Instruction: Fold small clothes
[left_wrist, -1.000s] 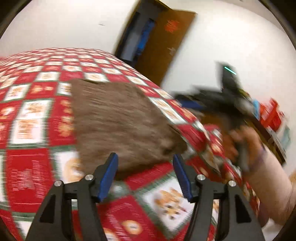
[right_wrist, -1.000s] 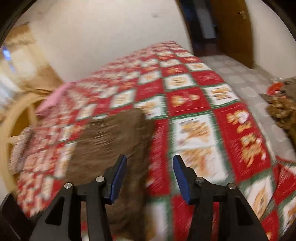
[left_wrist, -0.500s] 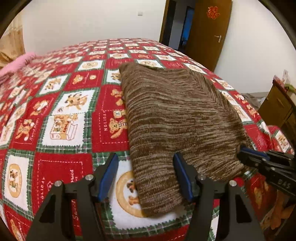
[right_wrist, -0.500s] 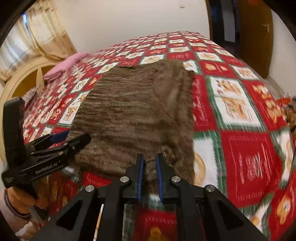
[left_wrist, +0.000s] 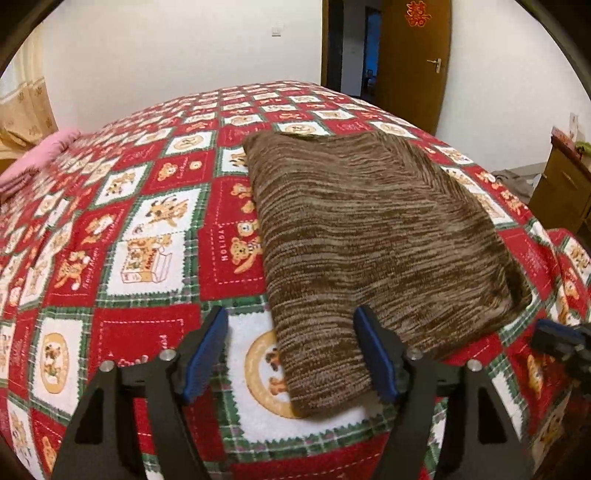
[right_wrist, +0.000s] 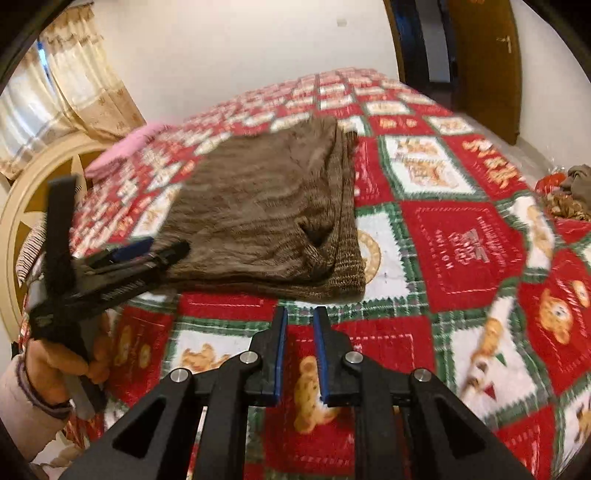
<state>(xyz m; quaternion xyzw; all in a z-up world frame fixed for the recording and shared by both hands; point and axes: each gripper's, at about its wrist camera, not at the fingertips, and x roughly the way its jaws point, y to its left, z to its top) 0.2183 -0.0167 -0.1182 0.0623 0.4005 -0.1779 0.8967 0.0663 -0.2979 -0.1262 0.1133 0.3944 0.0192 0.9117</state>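
A brown knitted sweater (left_wrist: 369, 236), folded into a rectangle, lies flat on the red Christmas blanket (left_wrist: 147, 206). My left gripper (left_wrist: 291, 314) hovers over its near left corner. Its jaws are opening wide; the corner lies below the gap and neither pad touches it. In the right wrist view the sweater (right_wrist: 258, 214) lies just beyond my right gripper (right_wrist: 301, 312). Those jaws stand almost together and are starting to part, with nothing between them. The left gripper (right_wrist: 166, 245), held by a hand, reaches the sweater's left edge. The right gripper (left_wrist: 550, 334) shows at the left view's right edge.
The blanket (right_wrist: 461, 251) covers a bed. A pink cloth (left_wrist: 37, 158) lies at its far left by a cream headboard (right_wrist: 22, 206). A wooden door (left_wrist: 413, 66) stands behind, a cabinet (left_wrist: 565, 184) at right. Loose clothes (right_wrist: 569, 192) lie off the bed's right side.
The right gripper shut, then drew back from the sweater's near edge and to the right. The left gripper tilted down over the sweater's corner and its jaws widened.
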